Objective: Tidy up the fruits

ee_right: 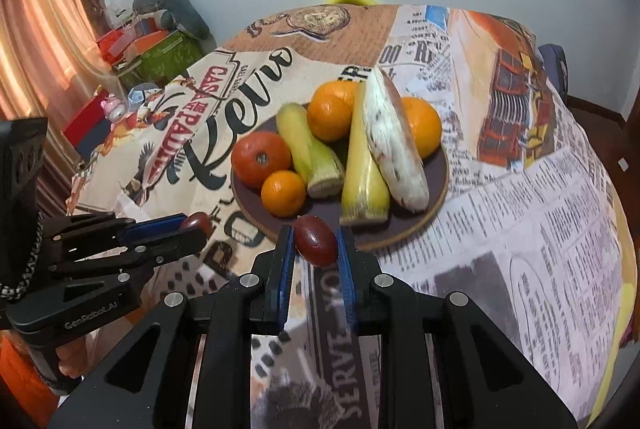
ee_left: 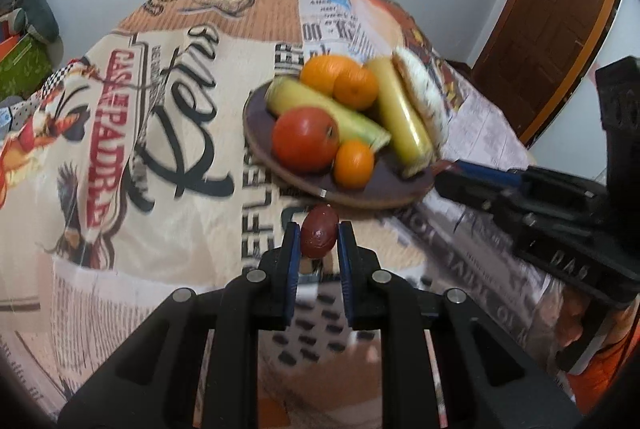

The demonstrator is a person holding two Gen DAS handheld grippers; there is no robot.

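Observation:
A dark brown plate sits on the printed tablecloth with a red tomato, three oranges, two yellow-green corn cobs and a white speckled cob. My left gripper is shut on a dark red date, just short of the plate's near rim. My right gripper is shut on another dark red date, at the plate's near edge. The left gripper with its date shows at left in the right wrist view.
The right gripper's body reaches in from the right in the left wrist view. Boxes and clutter stand beyond the table's far left. A wooden door is at the right. A curtain hangs at left.

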